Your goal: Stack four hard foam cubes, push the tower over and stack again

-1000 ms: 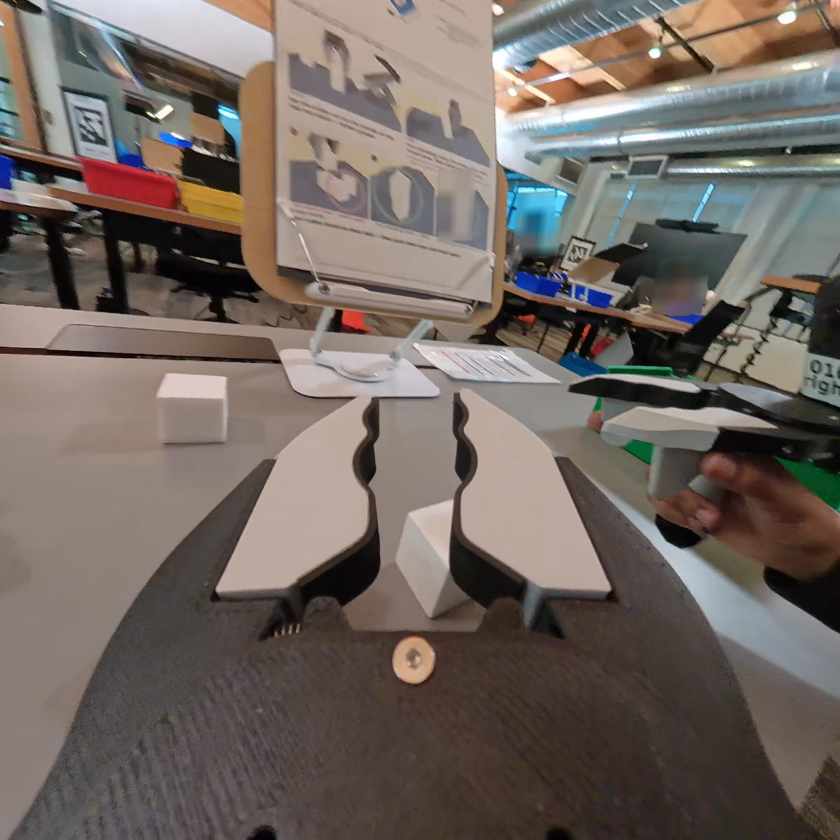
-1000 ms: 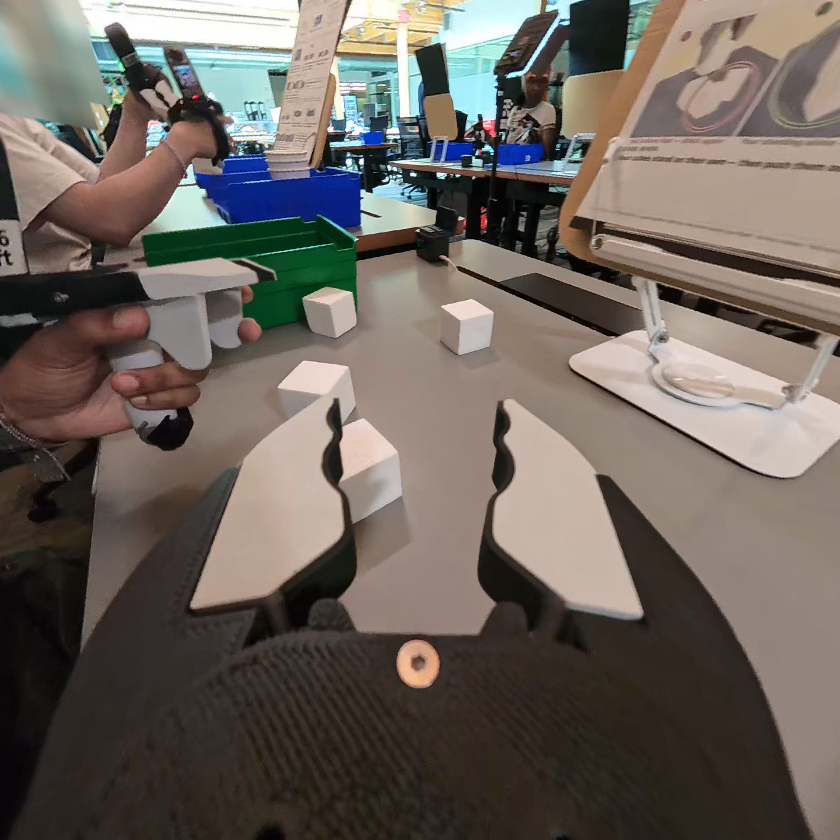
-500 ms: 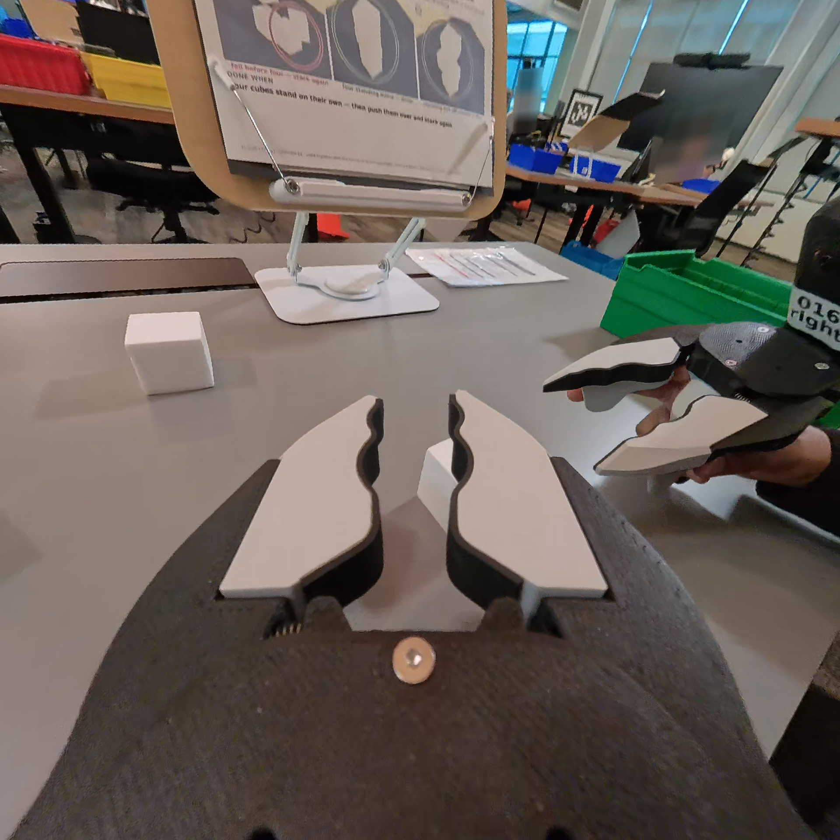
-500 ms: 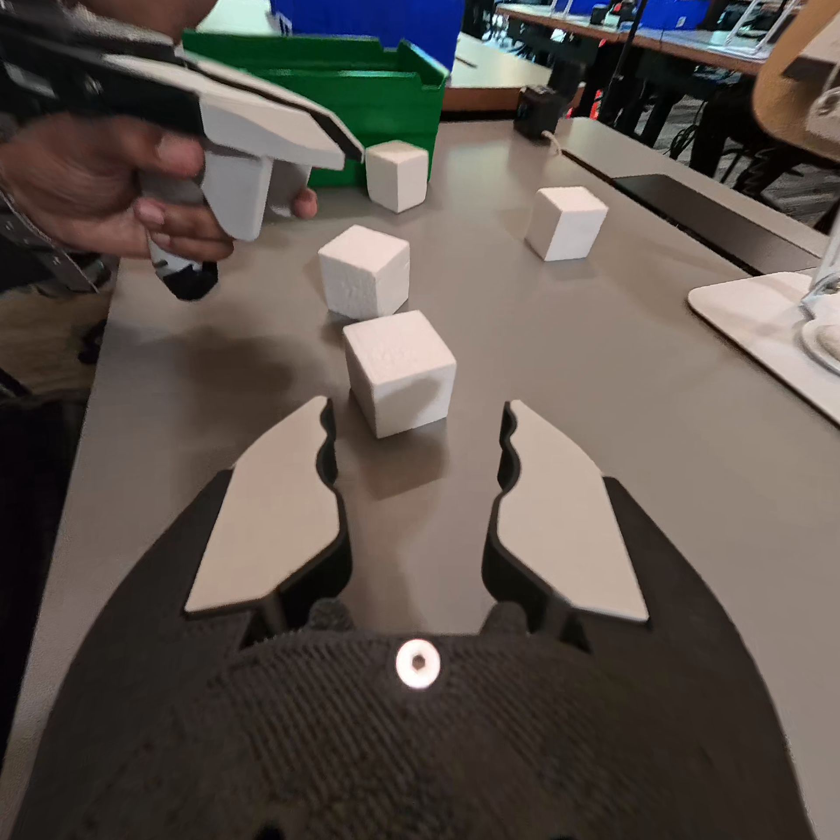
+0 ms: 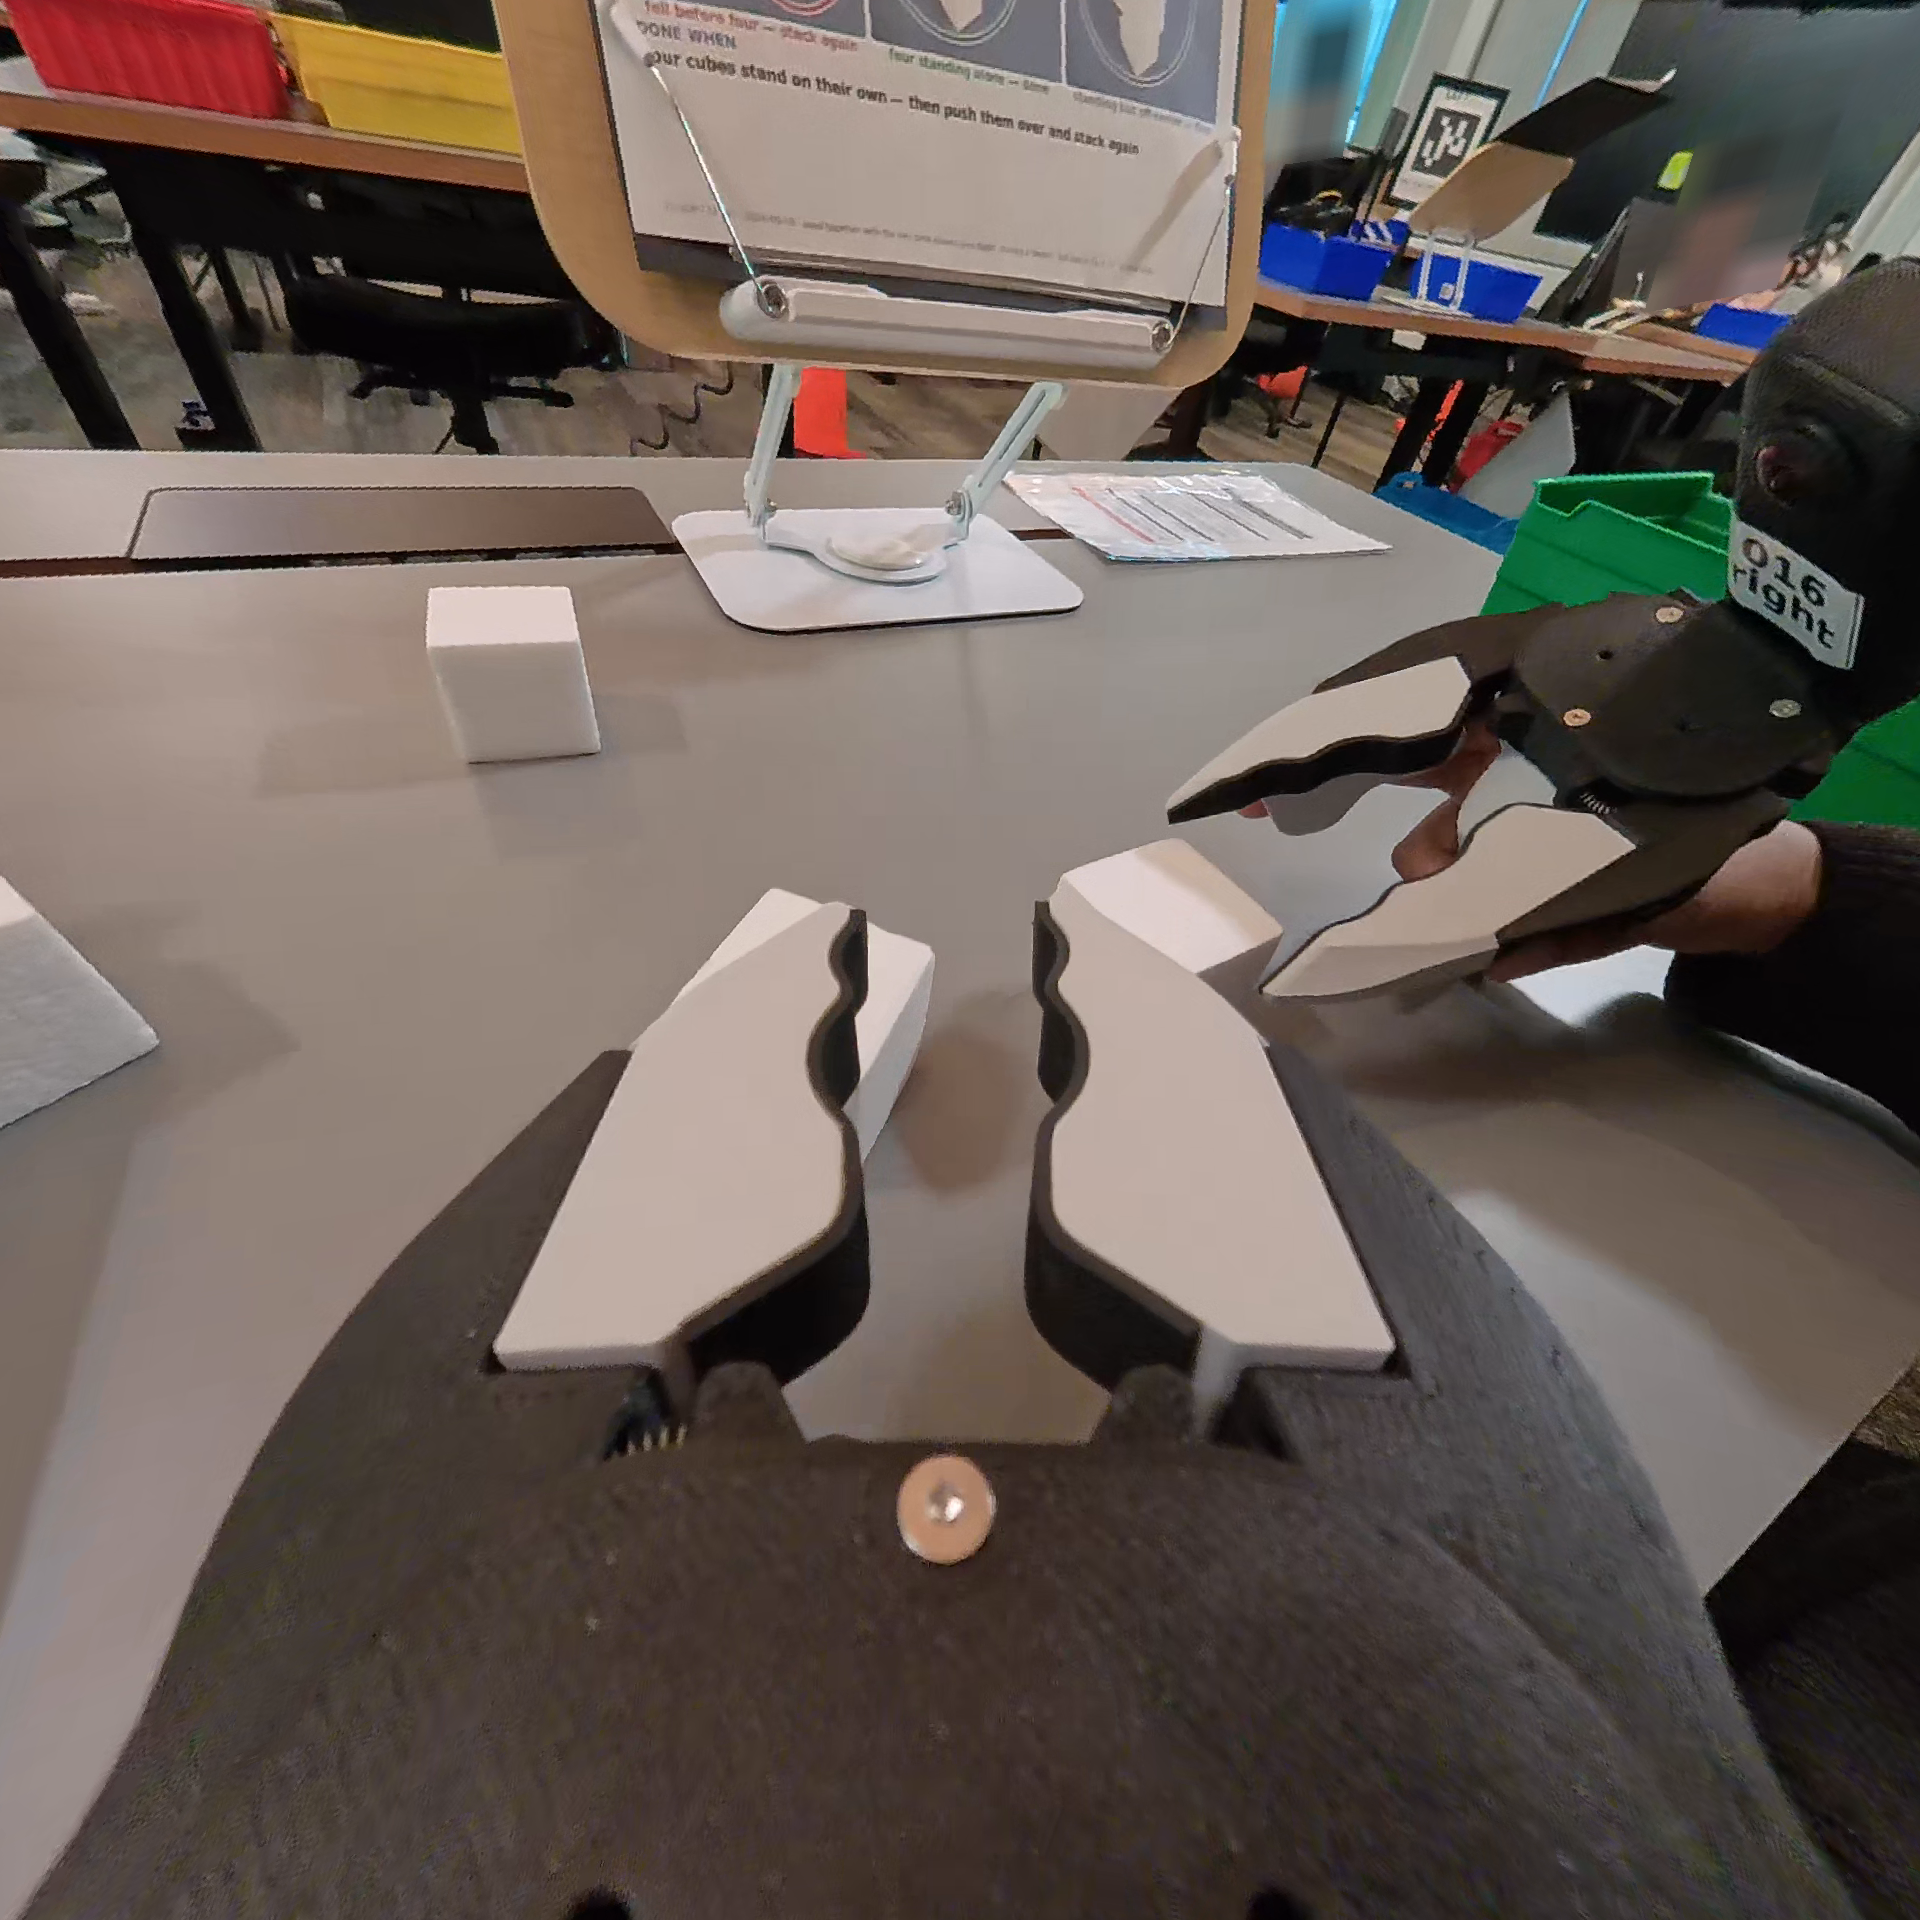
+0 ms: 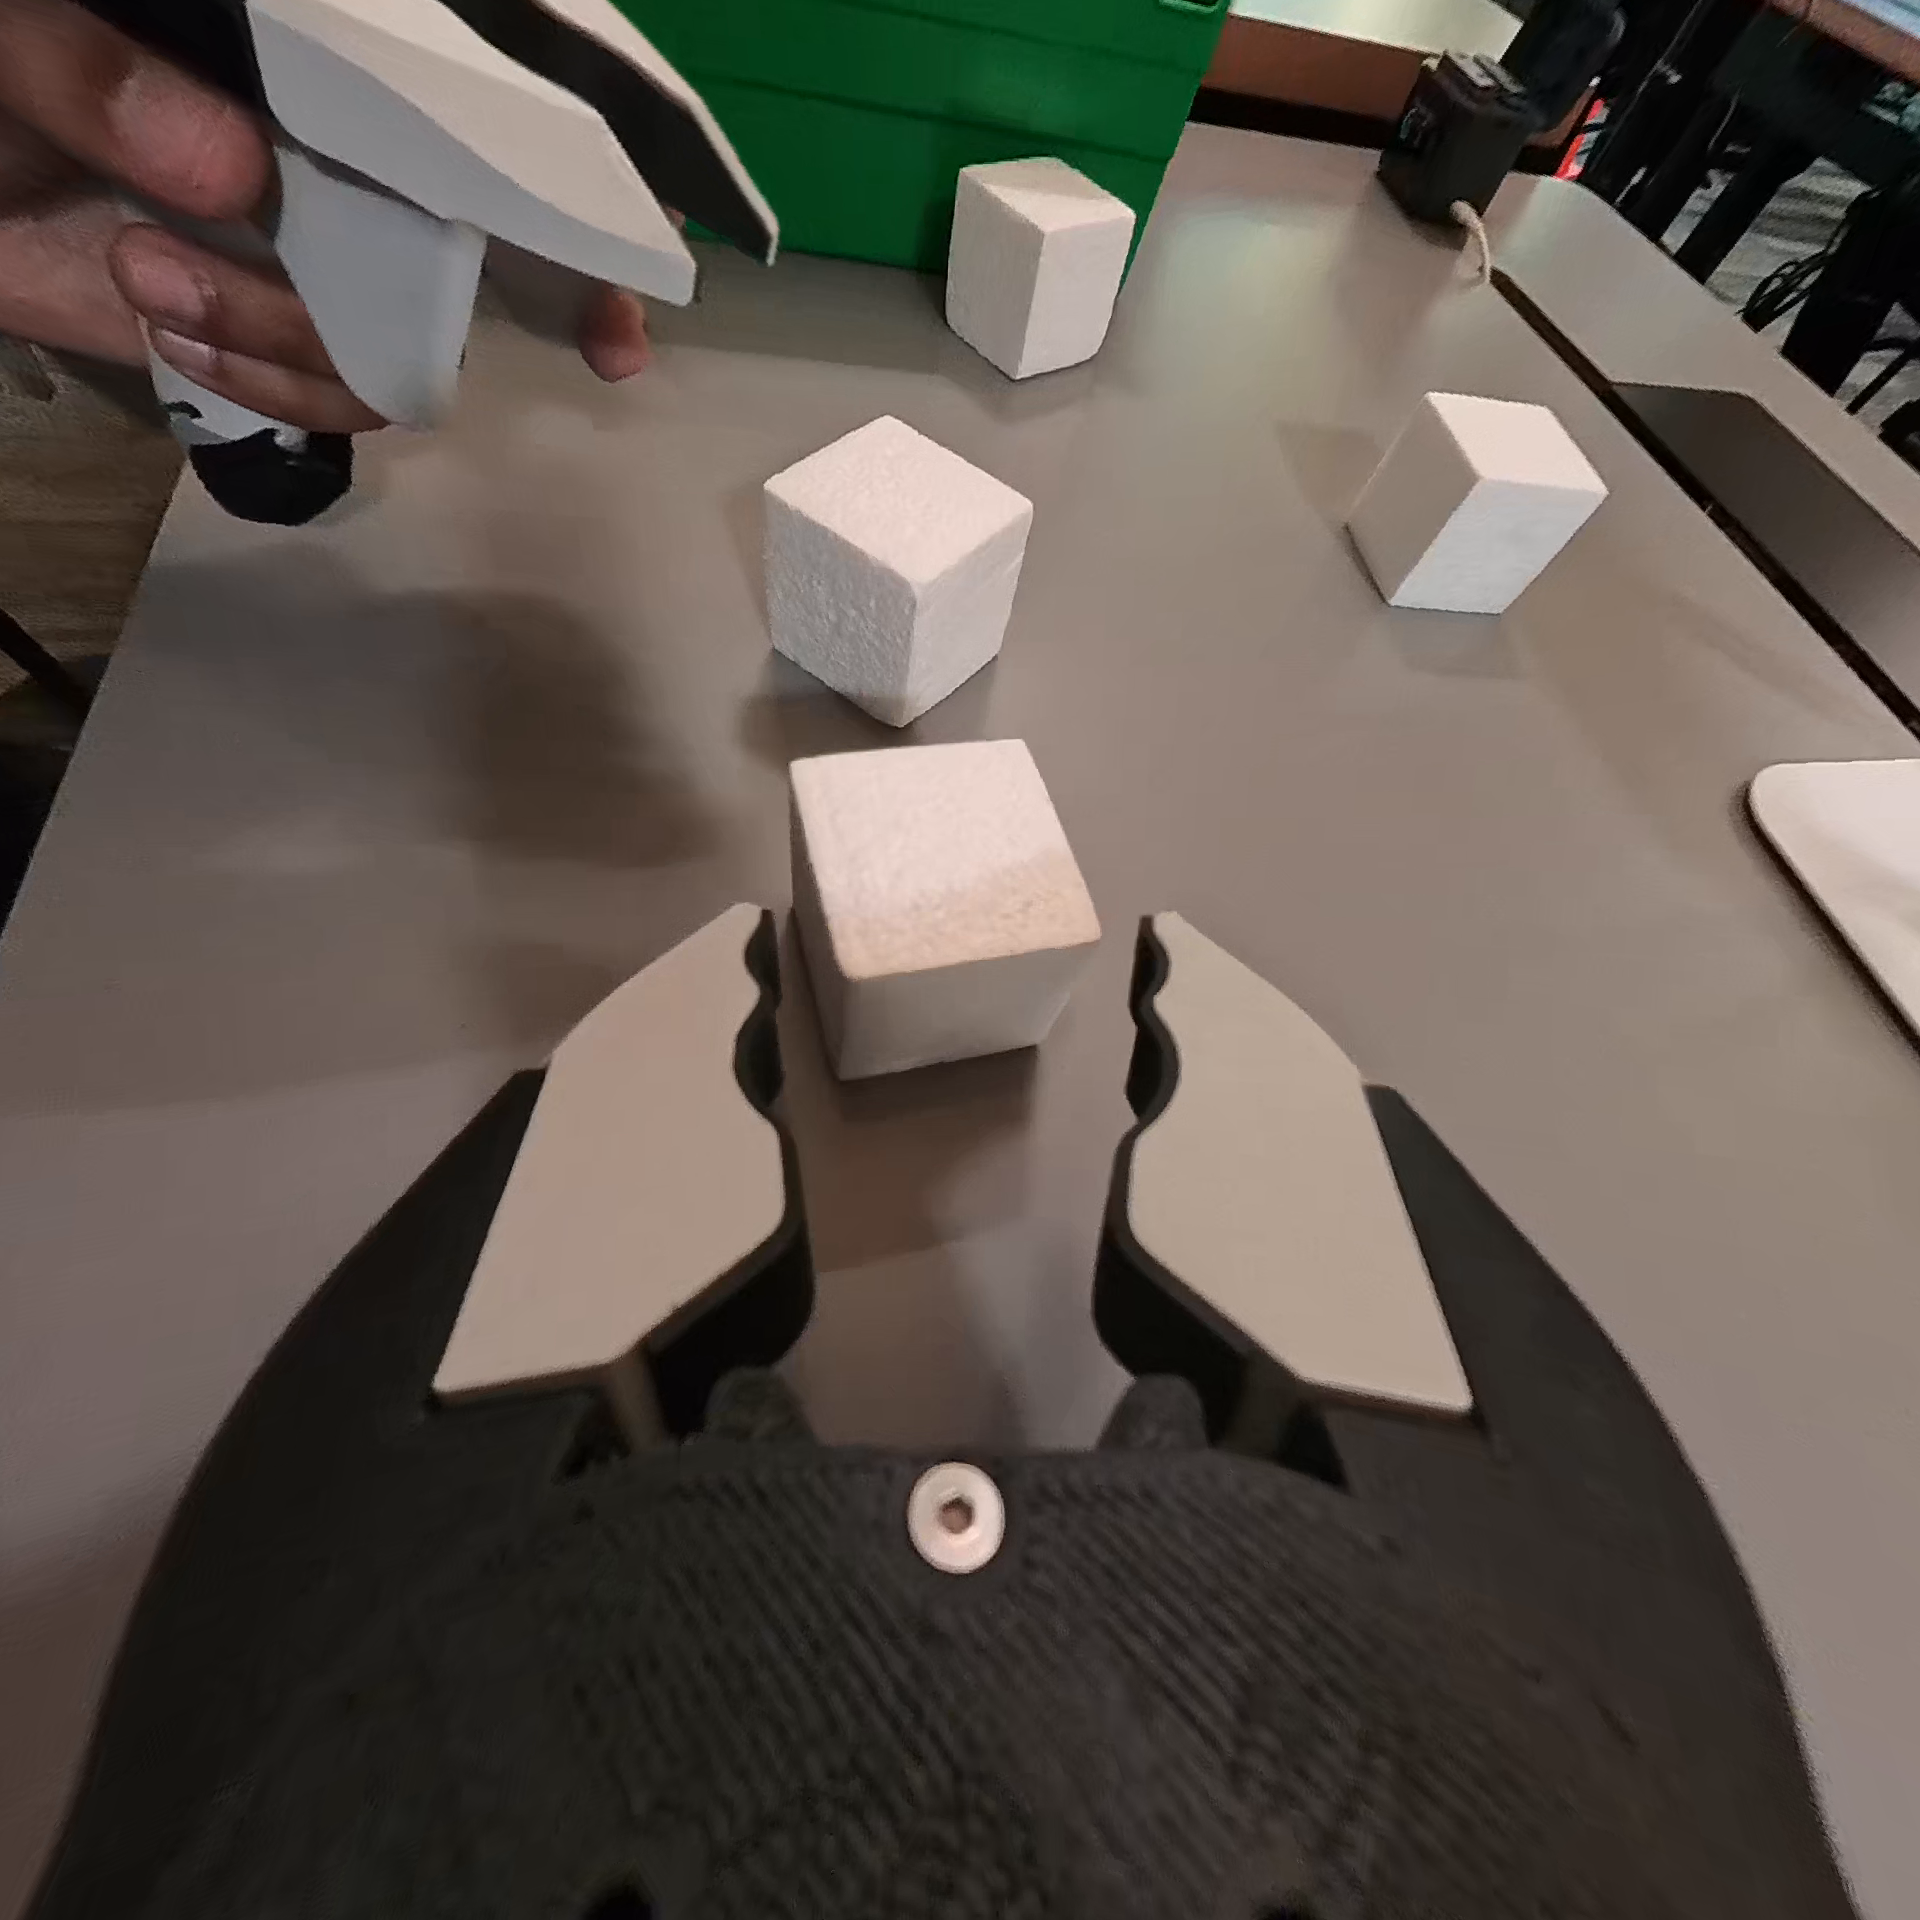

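Note:
Several white foam cubes lie on the grey table (image 6: 1455, 1039). My right gripper (image 6: 954, 927) is open, its fingertips just short of the nearest cube (image 6: 935, 894), one on each side. A second cube (image 6: 894, 561) stands right behind it, with two more farther off (image 6: 1039, 265) (image 6: 1475, 499). My left gripper (image 5: 948, 935) is open with a narrow gap and holds nothing. It hovers over one cube (image 5: 894, 997) that is partly hidden by its left finger. Another cube (image 5: 1164, 904) shows behind its right finger, between it and the right gripper (image 5: 1221, 899).
A document stand (image 5: 883, 582) with a printed sheet stands at the table's back. A green bin (image 6: 935, 104) sits beyond the cubes, and a small black device (image 6: 1455, 135) near the corner. The left gripper (image 6: 722, 265) and a hand show top left. Other cubes lie at the left (image 5: 509, 670) (image 5: 42, 1008). The gap from one gripper's tips to the other's is roughly 12 centimetres. To reach the cube (image 5: 894, 997) in a straight line is about 5 centimetres for my left fingers, about 10 centimetres for my right. It turns up in the right wrist view (image 6: 859, 528) as well.
Both grippers have tilted down and dropped toward the table. The right gripper has closed in on the nearest cube. The left gripper has shifted so that a cube now lies under its left finger.

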The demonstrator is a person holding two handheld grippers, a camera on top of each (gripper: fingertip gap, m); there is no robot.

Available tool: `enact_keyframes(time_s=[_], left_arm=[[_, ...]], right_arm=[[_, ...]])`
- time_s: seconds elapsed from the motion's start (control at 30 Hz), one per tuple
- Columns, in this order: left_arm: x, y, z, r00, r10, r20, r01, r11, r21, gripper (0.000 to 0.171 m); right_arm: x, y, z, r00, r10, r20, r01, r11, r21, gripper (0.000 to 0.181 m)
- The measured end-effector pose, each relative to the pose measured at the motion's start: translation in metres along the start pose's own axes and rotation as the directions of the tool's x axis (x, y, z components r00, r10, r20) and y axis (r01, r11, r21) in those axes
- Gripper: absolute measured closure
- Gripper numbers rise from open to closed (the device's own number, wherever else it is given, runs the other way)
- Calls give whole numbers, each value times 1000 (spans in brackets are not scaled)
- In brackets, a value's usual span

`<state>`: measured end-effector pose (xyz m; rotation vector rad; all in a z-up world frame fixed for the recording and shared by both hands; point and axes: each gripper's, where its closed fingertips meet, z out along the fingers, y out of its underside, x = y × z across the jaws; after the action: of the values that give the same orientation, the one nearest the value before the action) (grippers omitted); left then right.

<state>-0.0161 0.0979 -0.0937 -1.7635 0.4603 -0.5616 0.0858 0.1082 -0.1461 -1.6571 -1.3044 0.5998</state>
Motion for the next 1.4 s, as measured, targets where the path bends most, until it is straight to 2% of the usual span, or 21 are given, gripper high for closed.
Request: enact_keyframes(time_s=[0.17, 0.3, 0.6, 0.77, 0.9, 1.13, 1.4], left_arm=[[7, 3, 1, 999, 6, -32, -7, 1000, -14, 140], [18, 1, 6, 997, 45, -62, -45, 999, -6, 140], [39, -2, 25, 988, 20, -155, -21, 1000, -9, 140], [52, -1, 36, 974, -36, -222, 28, 999, -36, 140], [55, 1, 38, 970, -52, -238, 41, 998, -51, 139], [56, 4, 34, 976, 77, -204, -87, 996, -38, 140], [46, 3, 29, 984, 32, -175, -39, 999, -34, 139]], right_arm=[[-2, 3, 3, 998, -57, -38, 56, 998, -31, 128], [-3, 2, -2, 997, -47, -55, 46, 999, -17, 128], [17, 13, -44, 987, 71, -141, -65, 997, 50, 129], [25, 31, -62, 980, 79, -182, -78, 997, 14, 129], [24, 35, -64, 986, 96, -139, -97, 995, 4, 129], [19, 39, -59, 991, 105, -83, -108, 994, -34, 129], [18, 40, -51, 994, 89, -58, -92, 994, -65, 129]])
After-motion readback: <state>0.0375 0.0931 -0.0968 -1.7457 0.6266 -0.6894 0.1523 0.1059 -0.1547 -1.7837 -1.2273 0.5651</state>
